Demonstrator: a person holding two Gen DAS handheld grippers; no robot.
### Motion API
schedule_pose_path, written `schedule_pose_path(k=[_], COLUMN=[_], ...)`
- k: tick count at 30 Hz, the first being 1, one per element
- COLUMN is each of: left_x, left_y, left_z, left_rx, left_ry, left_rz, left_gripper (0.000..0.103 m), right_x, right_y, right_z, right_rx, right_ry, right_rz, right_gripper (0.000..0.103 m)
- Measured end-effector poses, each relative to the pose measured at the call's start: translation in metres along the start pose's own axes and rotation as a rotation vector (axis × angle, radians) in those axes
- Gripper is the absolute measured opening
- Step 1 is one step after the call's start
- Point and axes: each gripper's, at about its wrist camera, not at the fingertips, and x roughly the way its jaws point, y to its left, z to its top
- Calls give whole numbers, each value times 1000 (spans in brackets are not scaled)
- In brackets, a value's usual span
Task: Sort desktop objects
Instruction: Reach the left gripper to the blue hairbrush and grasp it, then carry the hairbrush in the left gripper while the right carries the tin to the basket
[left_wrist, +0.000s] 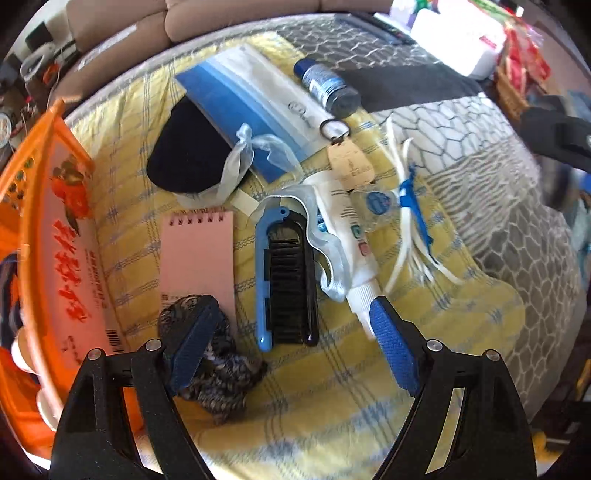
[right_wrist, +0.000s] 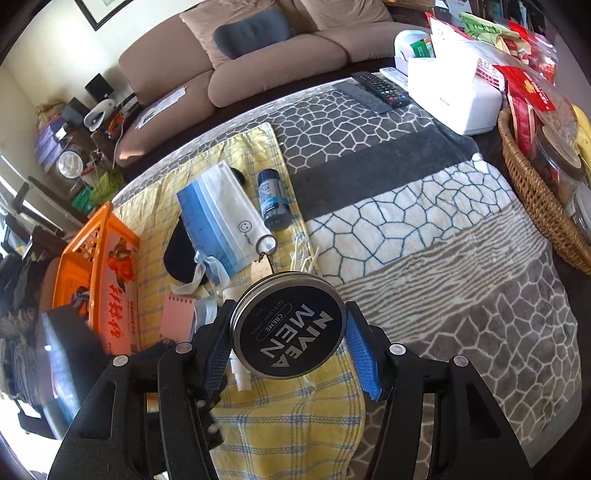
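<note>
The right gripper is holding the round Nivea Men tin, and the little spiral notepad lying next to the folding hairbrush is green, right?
Not quite: the spiral notepad is pink, not green, as the left wrist view shows. The rest holds: it lies beside the folding hairbrush on the yellow checked cloth, and the right gripper is clamped on the round Nivea Men tin, seen in the right wrist view.

Background clutter beyond the sorting area
Brown sofa (right_wrist: 236, 70), wicker basket (right_wrist: 532, 192), white tissue box (right_wrist: 454, 96), black remote (right_wrist: 382, 88) on patterned blanket (right_wrist: 424, 236).
</note>
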Motion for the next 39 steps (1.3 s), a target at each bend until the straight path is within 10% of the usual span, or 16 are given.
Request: schedule_pose_path(k=[3,7,11,17,20,23,29,33,39], left_x=[13,14,11,4,-2,2,19,15,-21], left_y=[4,11,16,11,4,-6,6,8,32], left_z=[3,2,-2,-14,-15,-12,-7,-9,-17], left_rx=[-63,-113,-113,-64,-16,58,-11,13,-53], left_ry=[13,38,59,126,96,46,45,55,66], left_rz=[-102,-210,-190,-148,-11,114,58,34,-109], left_gripper=[81,54,38,37,39,69,68,35,35], right_x=[-2,-3,-9,-12,-13,-13,-10,-9,-9], right_y=[-2,-9,-16,-22,-22,-20,-11,-8,3], right_z=[1,2,3,4,4,4,4,4,4], right_rx=[-4,2,20,35,38,36,13,13,-12], right_ry=[-2,3,-11,-13,-16,-17,-8,-10,-11], right_rz=[5,0,11,25,29,32,29,26,18], right_gripper=[59,59,59,59,59,59,59,59,59])
